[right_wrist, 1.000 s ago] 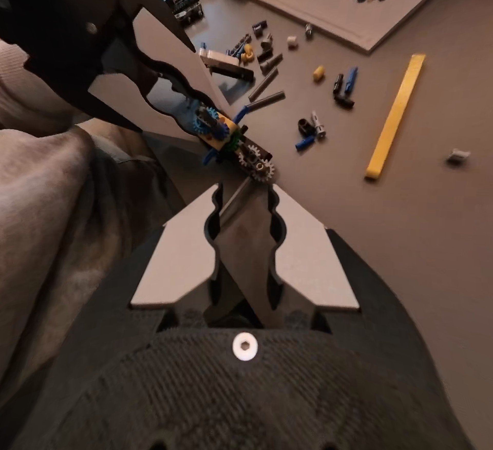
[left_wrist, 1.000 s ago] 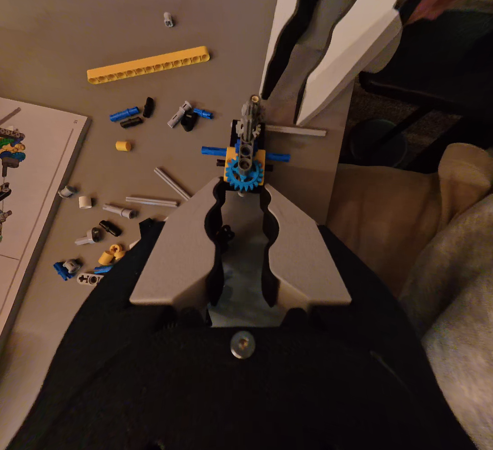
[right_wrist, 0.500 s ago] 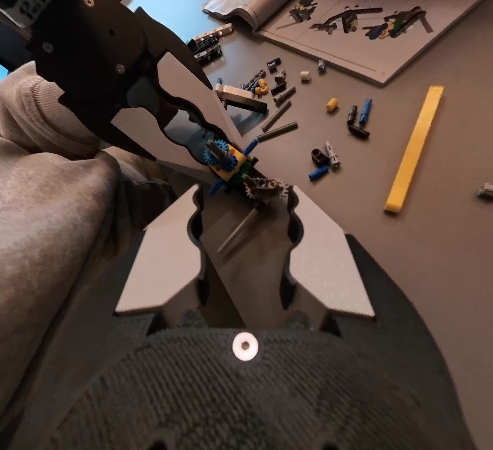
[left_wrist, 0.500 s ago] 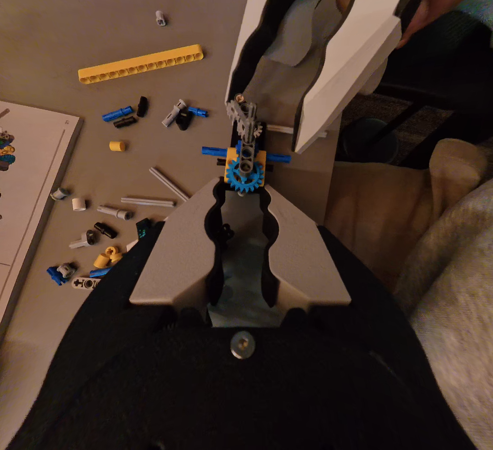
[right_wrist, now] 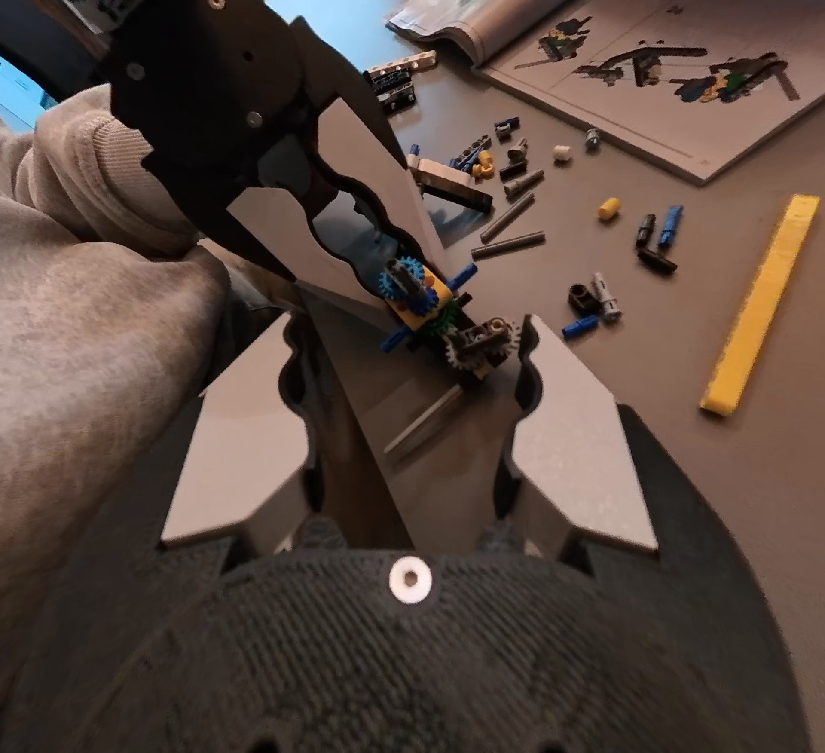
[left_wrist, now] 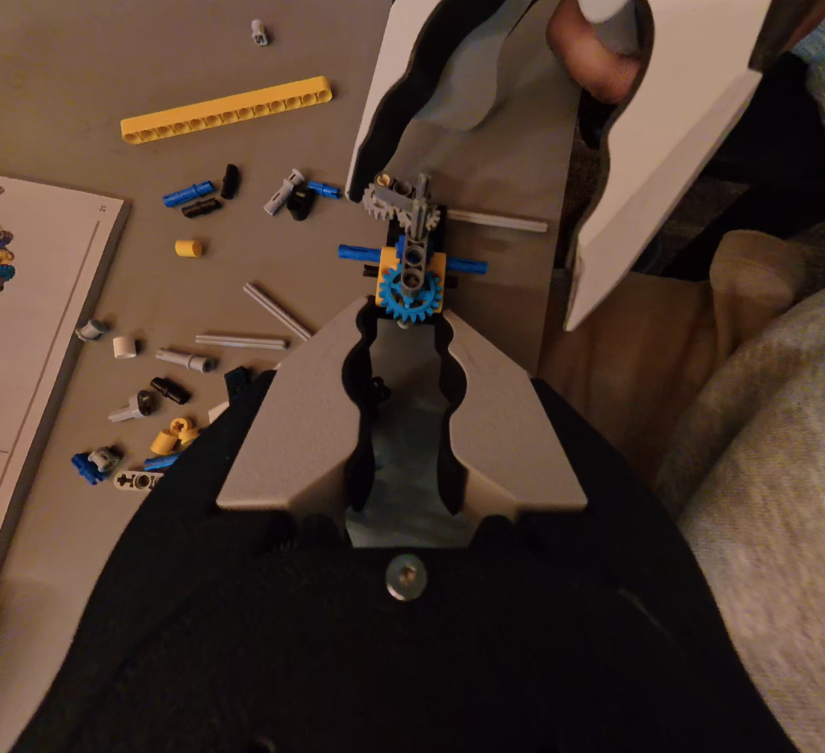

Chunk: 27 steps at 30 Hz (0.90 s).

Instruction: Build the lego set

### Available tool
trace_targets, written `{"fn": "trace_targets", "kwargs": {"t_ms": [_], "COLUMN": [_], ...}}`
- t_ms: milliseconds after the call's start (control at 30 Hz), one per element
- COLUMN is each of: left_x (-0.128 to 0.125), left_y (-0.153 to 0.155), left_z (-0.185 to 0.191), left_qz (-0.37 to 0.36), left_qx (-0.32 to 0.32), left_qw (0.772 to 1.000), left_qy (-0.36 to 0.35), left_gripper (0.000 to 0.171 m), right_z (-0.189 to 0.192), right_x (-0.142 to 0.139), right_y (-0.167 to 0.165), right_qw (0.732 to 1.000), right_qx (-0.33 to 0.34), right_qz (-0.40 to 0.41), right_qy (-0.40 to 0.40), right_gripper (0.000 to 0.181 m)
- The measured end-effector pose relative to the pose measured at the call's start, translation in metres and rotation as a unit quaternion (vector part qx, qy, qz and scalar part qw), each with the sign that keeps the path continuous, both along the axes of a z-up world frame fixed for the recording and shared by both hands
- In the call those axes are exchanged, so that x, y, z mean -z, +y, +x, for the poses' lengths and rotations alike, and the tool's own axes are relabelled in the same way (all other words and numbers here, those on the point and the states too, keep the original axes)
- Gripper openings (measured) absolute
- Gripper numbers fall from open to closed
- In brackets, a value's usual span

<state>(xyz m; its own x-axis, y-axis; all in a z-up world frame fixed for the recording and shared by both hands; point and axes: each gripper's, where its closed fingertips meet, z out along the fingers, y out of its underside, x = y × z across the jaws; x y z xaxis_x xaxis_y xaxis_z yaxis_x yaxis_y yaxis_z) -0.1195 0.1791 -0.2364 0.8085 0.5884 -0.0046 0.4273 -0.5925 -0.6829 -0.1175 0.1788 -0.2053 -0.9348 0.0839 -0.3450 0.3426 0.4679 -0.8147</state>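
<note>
Currently my left gripper (left_wrist: 408,320) is clamped on the lego gear assembly (left_wrist: 410,271), pinching its near end just below the blue gear (left_wrist: 410,295); the assembly sticks out forward from the fingertips, held off the table (left_wrist: 111,17) near the table's edge. On it I see a yellow block behind the blue gear, a grey liftarm running up the middle, blue pins poking out to both sides, and 2 light grey gears (left_wrist: 386,200) at the far end. My right gripper (right_wrist: 408,329) stands wide open, the fingers well apart on either side of that far end; in the left wrist view its white left finger (left_wrist: 402,75) has its tip just beside the grey gears, and I cannot tell if it touches them. From the right wrist view a green gear shows between the yellow block and the dark far section. A thin grey axle (right_wrist: 424,423) lies on the table under the assembly, close to the edge. Loose parts are scattered beyond: a long yellow beam (left_wrist: 227,111), blue pins (left_wrist: 187,193), black pins, a short yellow bush (left_wrist: 187,248), 2 more grey axles (left_wrist: 241,341). An open instruction booklet (right_wrist: 669,75) lies at the far side of the table. A grey sleeve (right_wrist: 89,285) fills the left of the right wrist view.
</note>
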Motion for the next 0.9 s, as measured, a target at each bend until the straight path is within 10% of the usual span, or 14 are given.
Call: {"fn": "trace_targets", "kwargs": {"t_ms": [900], "left_x": [0.001], "left_y": [0.001], "left_z": [-0.001], "left_qz": [0.001], "left_qx": [-0.005], "left_qw": [1.0], "left_qy": [0.0], "left_gripper": [0.023], "right_z": [0.009], "right_x": [0.007], "right_y": [-0.005], "right_qw": [0.999], "right_qx": [-0.014], "right_qz": [0.027], "right_qy": [0.038], "right_gripper": [0.088]}}
